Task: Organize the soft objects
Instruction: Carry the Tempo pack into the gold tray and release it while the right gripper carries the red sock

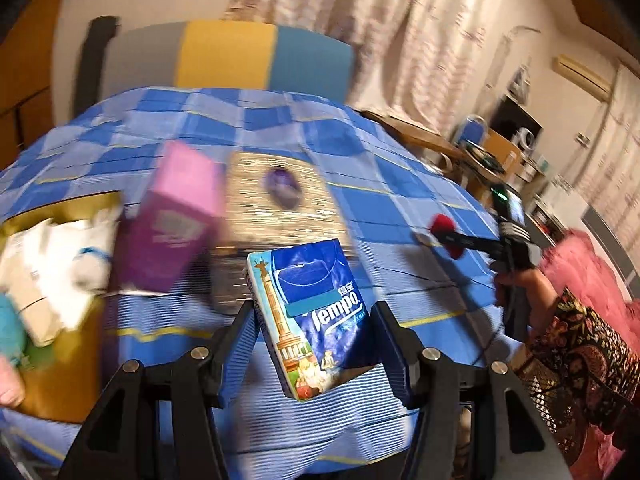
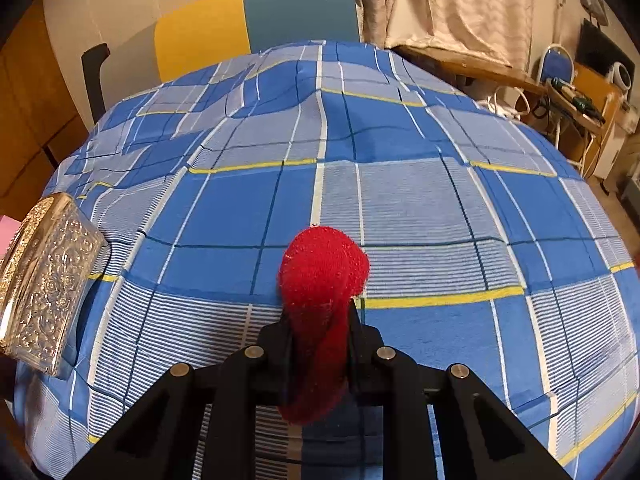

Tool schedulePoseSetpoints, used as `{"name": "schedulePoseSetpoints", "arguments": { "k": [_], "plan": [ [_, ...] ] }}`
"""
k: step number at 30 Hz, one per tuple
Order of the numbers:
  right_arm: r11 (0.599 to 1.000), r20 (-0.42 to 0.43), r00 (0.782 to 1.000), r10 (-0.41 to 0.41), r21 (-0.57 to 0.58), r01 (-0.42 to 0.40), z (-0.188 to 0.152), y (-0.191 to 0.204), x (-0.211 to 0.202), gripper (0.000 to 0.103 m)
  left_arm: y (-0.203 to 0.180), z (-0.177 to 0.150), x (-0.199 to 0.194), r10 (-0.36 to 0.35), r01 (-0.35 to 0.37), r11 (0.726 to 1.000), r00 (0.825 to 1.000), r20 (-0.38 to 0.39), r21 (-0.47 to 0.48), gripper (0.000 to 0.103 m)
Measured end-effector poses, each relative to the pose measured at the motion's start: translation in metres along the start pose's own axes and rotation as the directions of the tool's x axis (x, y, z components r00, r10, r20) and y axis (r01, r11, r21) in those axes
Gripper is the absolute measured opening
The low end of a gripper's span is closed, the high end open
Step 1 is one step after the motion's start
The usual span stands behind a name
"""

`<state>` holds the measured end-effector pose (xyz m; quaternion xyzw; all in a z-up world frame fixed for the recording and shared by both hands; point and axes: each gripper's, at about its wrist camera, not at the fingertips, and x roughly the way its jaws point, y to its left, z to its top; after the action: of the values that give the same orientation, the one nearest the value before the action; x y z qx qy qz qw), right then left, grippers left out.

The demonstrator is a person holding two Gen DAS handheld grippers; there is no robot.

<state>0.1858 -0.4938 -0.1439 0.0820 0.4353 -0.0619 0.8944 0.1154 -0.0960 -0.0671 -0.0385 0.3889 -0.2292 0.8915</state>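
Left wrist view, from left to right: at the far left edge I see a gold bag (image 1: 60,392) lying on the blue checked cloth (image 1: 400,208), with white packets (image 1: 56,256) in it and something turquoise (image 1: 10,332) at its near end (this part is blurred, so I cannot tell what that is). Just beside the bag stands a pink and purple box (image 1: 172,216), tilted. Behind it lies a silver patterned box (image 1: 280,196) with a purple oval on its top. In the middle, my left gripper (image 1: 314,344) is clamped on a blue tissue pack (image 1: 308,320); the pack is held up above the cloth, tilted, with one finger (image 1: 236,344) on each of its long sides. Further right I see my right gripper (image 1: 452,240) over the cloth, carrying a red fuzzy cloth (image 1: 440,226) at its tip, and the hand (image 1: 516,280) with a patterned sleeve (image 1: 580,360) holding it. A pink fluffy thing (image 1: 592,272) lies at the right edge.

In the right wrist view, the silver patterned box (image 2: 48,284) is at the far left on the blue checked cloth (image 2: 440,200). In the middle, the right gripper (image 2: 320,320) has its jaws almost together, squeezing the red fuzzy cloth (image 2: 324,272), which bulges out in front of the tips. Behind the table stands a chair (image 2: 260,16) with a yellow and blue back.
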Motion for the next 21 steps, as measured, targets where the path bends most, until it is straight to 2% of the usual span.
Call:
{"name": "schedulePoseSetpoints", "arguments": {
  "k": [6,10,13,15,21],
  "plan": [
    [1.000,0.048,0.999,-0.015,0.021,0.014,0.002,-0.001,-0.012,0.021,0.074,-0.007,-0.031,0.150,-0.148,0.984,0.988,0.021,-0.100,0.058],
    [0.999,0.111,0.993,-0.042,0.035,0.038,0.003,0.000,-0.028,0.021,0.122,-0.016,-0.041,0.226,-0.224,0.960,0.974,-0.007,-0.169,0.058],
    [0.997,0.141,0.989,-0.048,0.062,0.039,0.004,0.001,-0.041,0.021,0.151,-0.022,-0.038,0.271,-0.276,0.948,0.961,-0.052,-0.158,0.058],
    [0.996,0.157,0.987,-0.047,0.080,0.035,0.003,0.002,-0.051,0.021,0.170,-0.024,-0.033,0.276,-0.288,0.946,0.956,-0.096,-0.151,0.058],
    [0.995,0.210,0.977,-0.042,0.096,0.023,0.001,0.016,-0.084,0.021,0.205,-0.036,-0.021,0.263,-0.290,0.942,0.951,-0.160,-0.171,0.058]
  ]
}}
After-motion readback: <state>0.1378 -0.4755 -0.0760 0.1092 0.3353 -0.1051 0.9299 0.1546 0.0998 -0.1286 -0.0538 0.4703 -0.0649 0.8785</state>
